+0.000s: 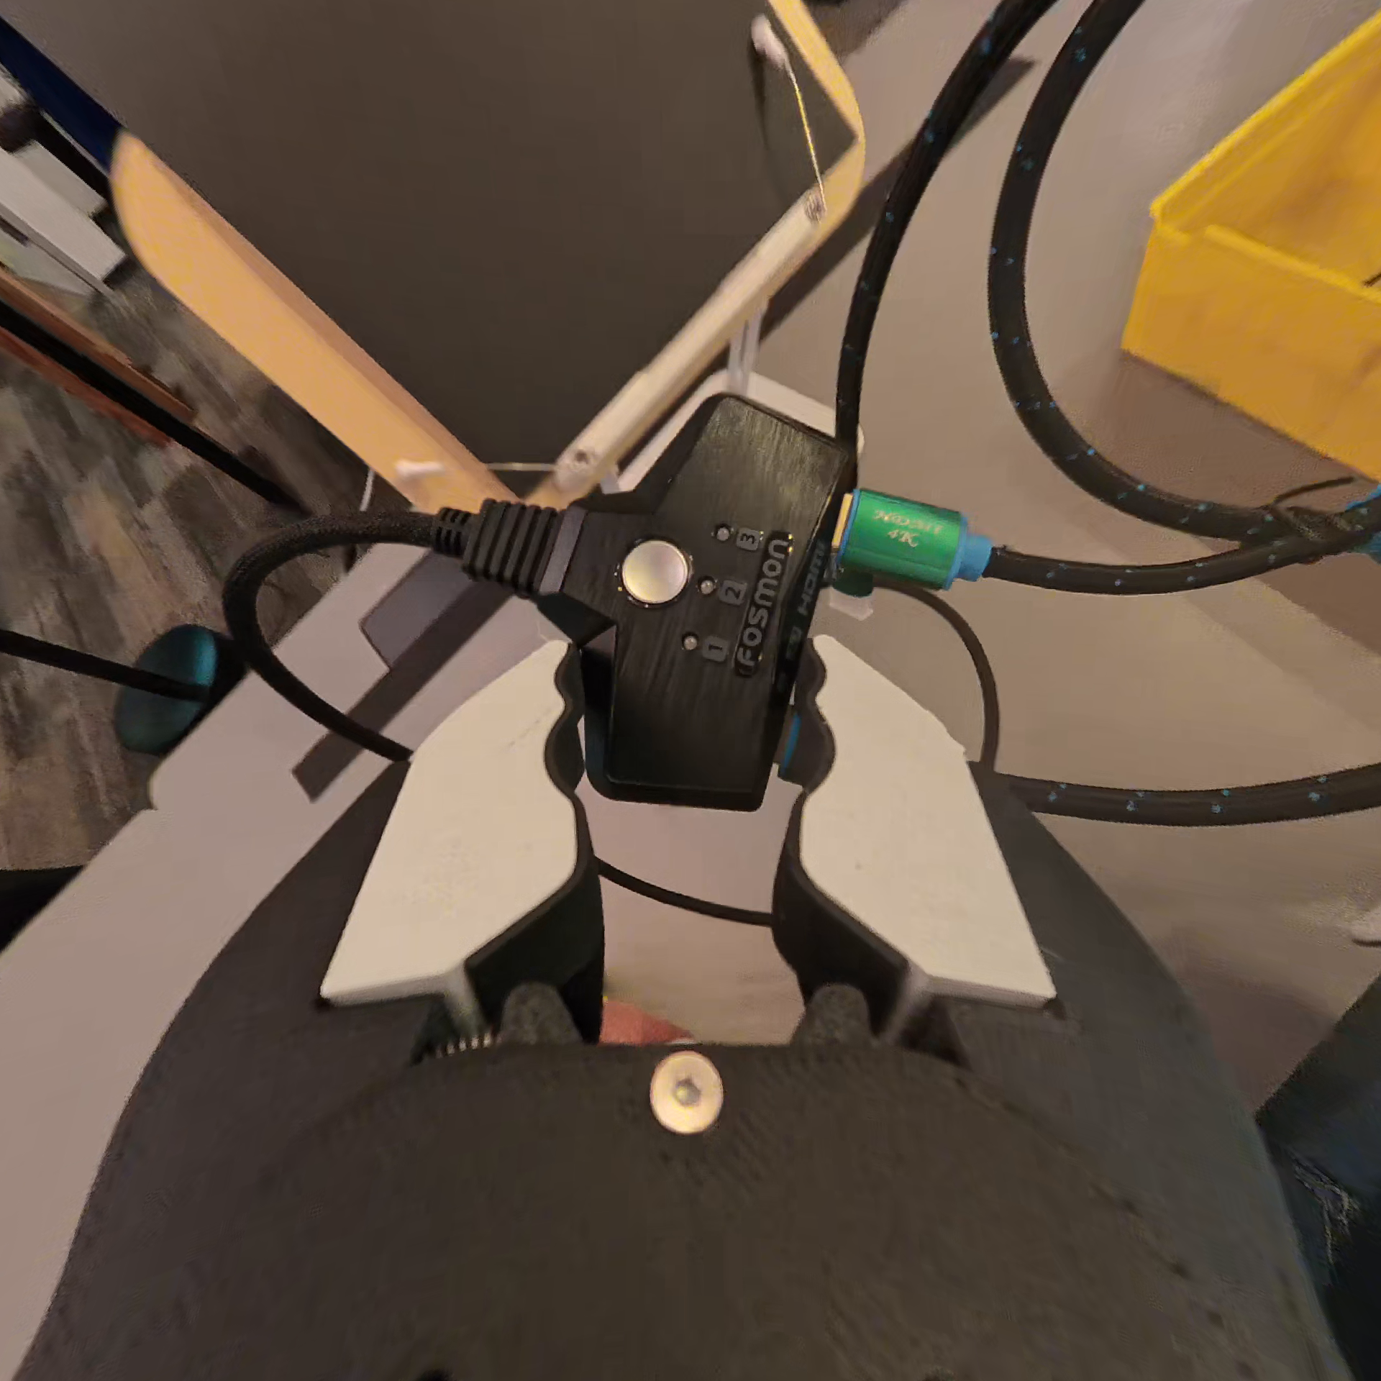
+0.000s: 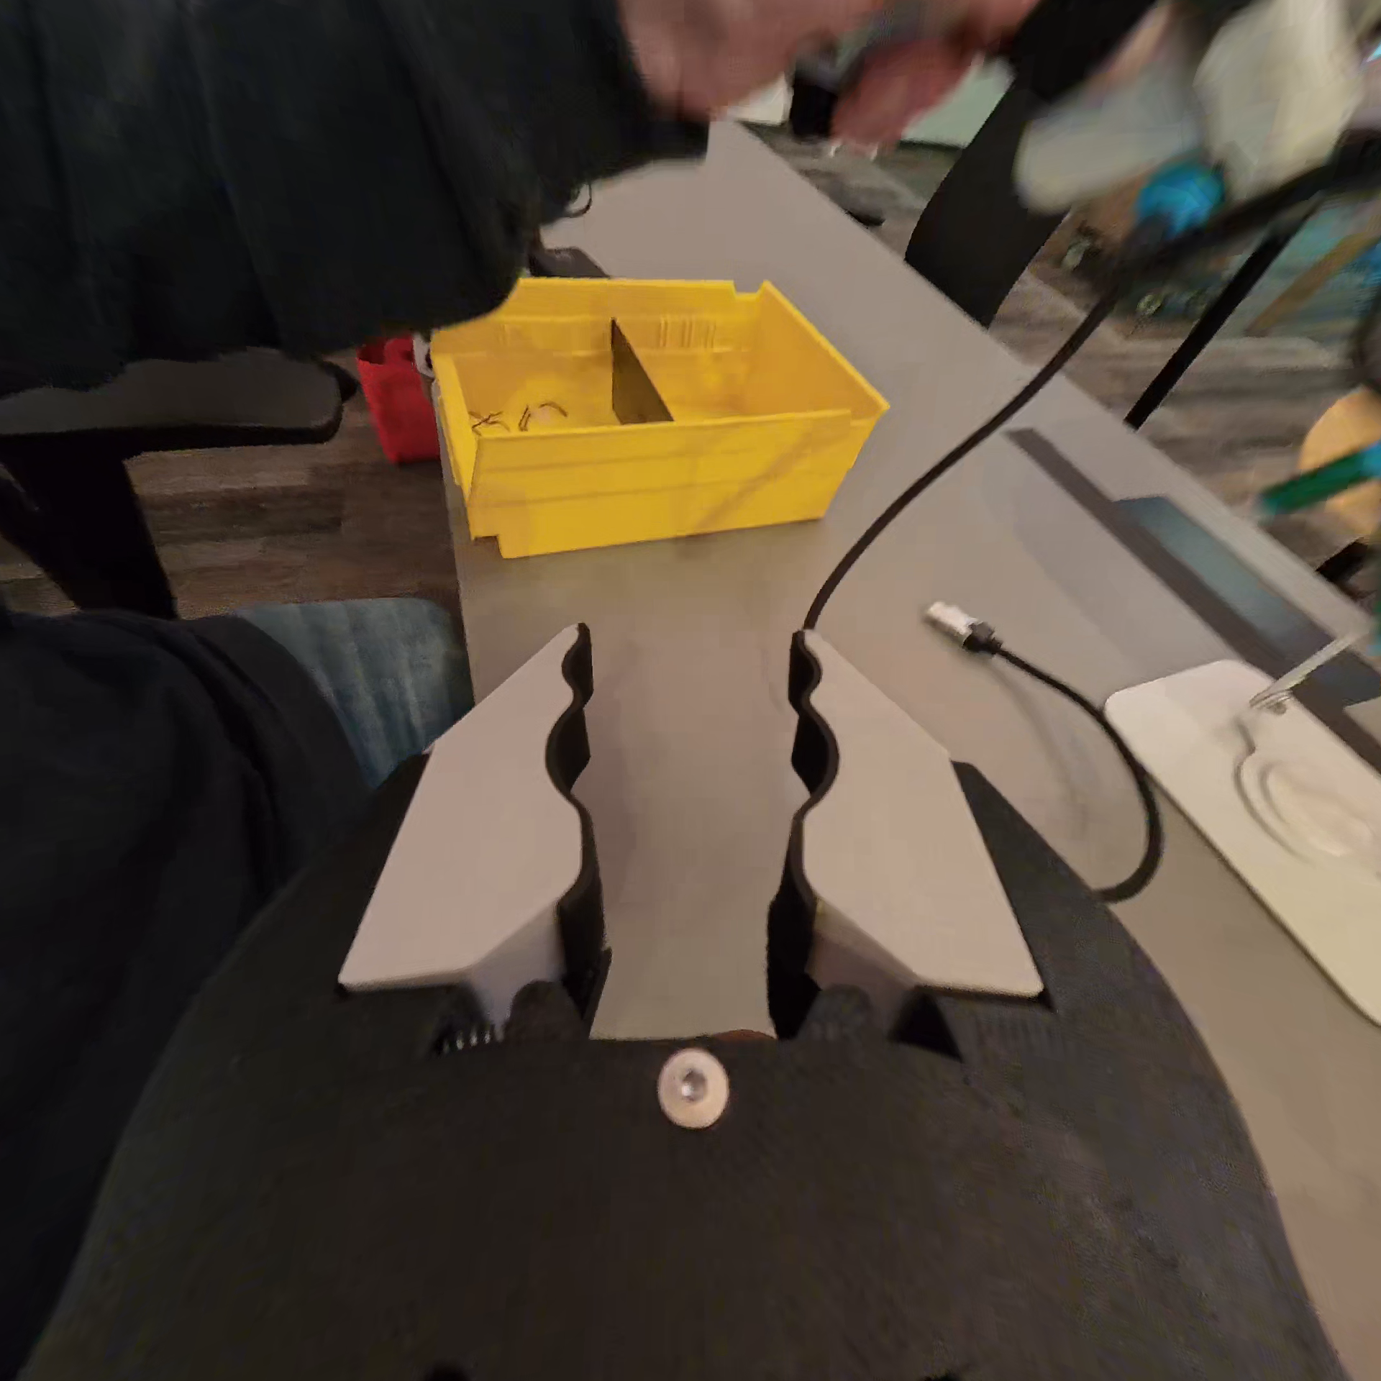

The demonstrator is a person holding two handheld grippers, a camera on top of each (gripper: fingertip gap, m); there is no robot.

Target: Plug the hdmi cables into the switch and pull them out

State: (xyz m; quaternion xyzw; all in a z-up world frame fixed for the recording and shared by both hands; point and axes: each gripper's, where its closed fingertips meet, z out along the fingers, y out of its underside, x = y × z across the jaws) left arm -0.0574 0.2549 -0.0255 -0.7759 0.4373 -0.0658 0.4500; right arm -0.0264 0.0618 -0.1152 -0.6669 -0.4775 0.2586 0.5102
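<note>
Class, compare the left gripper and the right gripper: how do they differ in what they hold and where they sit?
The left gripper is shut on the black switch, lifted above the table; the right gripper is open and holds nothing. The left has cables running by its fingers; the right faces bare table before a yellow bin. Both share grey, wavy-edged fingers.

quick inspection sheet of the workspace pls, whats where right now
surface: grey table, mostly bare
job's things: black switch held off the table; green plug seated in its side
clutter: yellow bin; loose thin black cable with metal end
grippers: left gripper shut on the switch; right gripper open, empty
cables: braided black cables loop right of the switch
surroundings: chair beyond the table
</note>
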